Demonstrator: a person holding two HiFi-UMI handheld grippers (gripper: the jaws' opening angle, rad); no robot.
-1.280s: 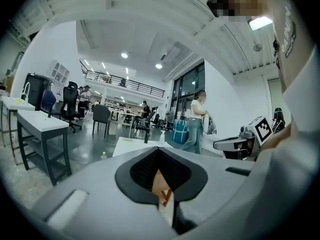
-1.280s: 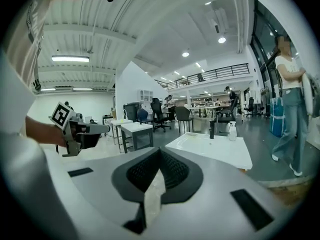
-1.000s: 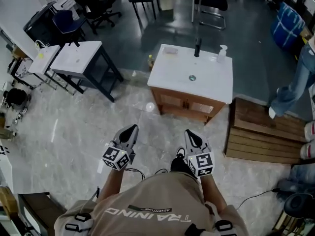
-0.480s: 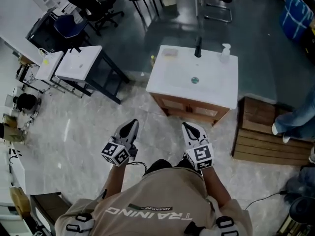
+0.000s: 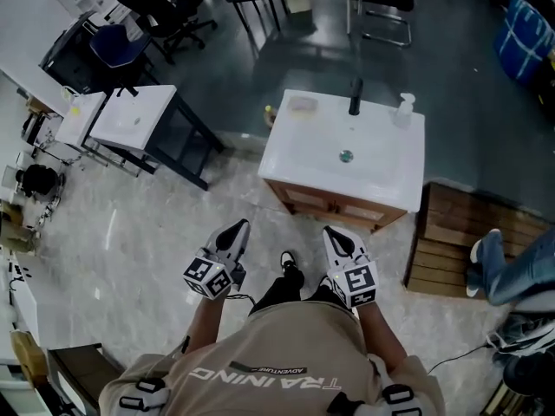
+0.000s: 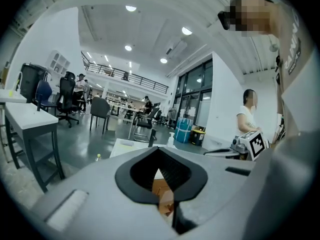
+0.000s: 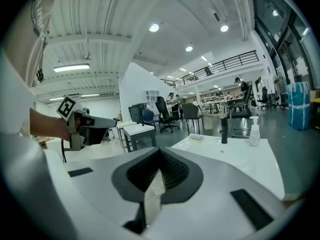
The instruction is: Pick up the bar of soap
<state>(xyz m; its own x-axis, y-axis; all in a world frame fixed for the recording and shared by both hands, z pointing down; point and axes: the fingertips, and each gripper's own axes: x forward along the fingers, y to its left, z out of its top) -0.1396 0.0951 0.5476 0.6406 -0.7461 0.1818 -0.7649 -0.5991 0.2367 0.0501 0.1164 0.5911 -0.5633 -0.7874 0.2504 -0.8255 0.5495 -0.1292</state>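
Both pressed together, left tongs (image 5: 235,227) and right tongs (image 5: 332,233) point forward abreast.

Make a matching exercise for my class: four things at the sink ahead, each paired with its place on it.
Things:
1. soap
2. tap
3. pump bottle
4. drain

Places on the sink, seen from the head view:
A. middle of the basin
B. back right corner
C. back left corner
D. back edge, middle

Pairs: 1-C, 2-D, 3-B, 4-A
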